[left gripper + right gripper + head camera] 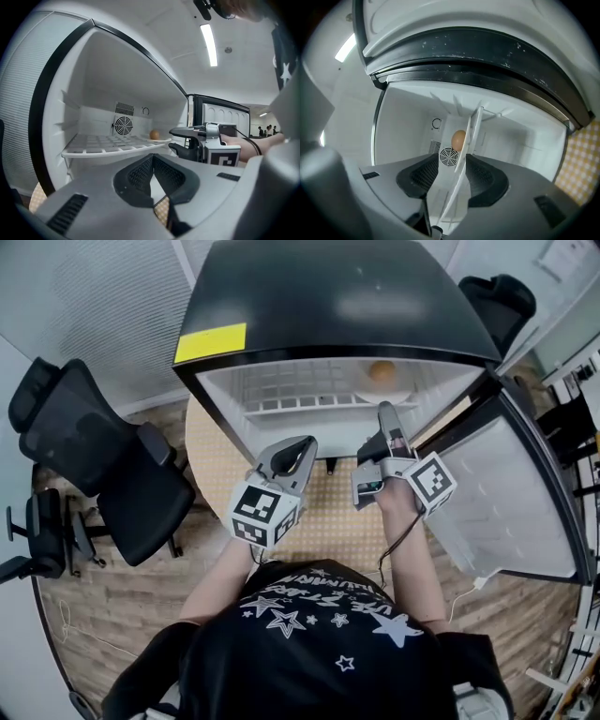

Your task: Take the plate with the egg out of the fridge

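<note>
A brown egg (382,370) lies on a white plate (384,396) at the right of the open fridge's white shelf (281,395). My right gripper (386,414) reaches to the shelf's front, just before the plate, turned on its side. Its jaws are open. In the right gripper view the white shelf and plate edge (465,159) runs between the jaws without being pinched, and the egg (458,139) sits beyond. My left gripper (307,441) hangs left of it, outside the fridge, shut and empty. The left gripper view shows the egg (154,135) and the right gripper (171,139).
The fridge door (525,502) stands swung open on the right. The fridge stands on a round table with a checked cloth (328,512). A black office chair (103,456) is at the left. A fan grille (123,125) is on the fridge's back wall.
</note>
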`<state>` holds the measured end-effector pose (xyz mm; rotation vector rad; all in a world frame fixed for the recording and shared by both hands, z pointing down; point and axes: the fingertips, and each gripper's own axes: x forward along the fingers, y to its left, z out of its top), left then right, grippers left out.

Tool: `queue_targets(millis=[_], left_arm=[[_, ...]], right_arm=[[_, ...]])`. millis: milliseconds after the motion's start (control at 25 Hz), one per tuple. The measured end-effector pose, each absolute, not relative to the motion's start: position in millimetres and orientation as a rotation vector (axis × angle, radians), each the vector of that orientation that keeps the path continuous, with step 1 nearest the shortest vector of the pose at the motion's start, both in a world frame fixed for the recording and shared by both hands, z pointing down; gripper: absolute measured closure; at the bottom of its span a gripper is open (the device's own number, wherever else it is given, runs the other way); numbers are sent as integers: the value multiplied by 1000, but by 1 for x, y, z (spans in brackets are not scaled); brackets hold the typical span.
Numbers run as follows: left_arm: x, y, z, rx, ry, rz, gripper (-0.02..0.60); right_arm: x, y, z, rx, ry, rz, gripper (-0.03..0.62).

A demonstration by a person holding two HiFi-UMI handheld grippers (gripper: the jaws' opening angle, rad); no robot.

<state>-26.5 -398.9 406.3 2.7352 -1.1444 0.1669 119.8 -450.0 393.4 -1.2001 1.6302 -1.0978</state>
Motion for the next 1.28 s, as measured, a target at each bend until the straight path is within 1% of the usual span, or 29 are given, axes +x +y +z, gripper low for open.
queue_targets(millis=[360,1160,1280], left_arm=[[-22,-404,410,2744,-1105,136,574],[-25,-407,415,2724,-1078,98,574],[-25,-410,417,2718,-1072,97,574]], right_arm=[[125,-458,401,-1149,1497,-1175,425],[125,-459,399,-1130,1405,-1242,427],[126,-463,407,-1154,1352,-1285,483]])
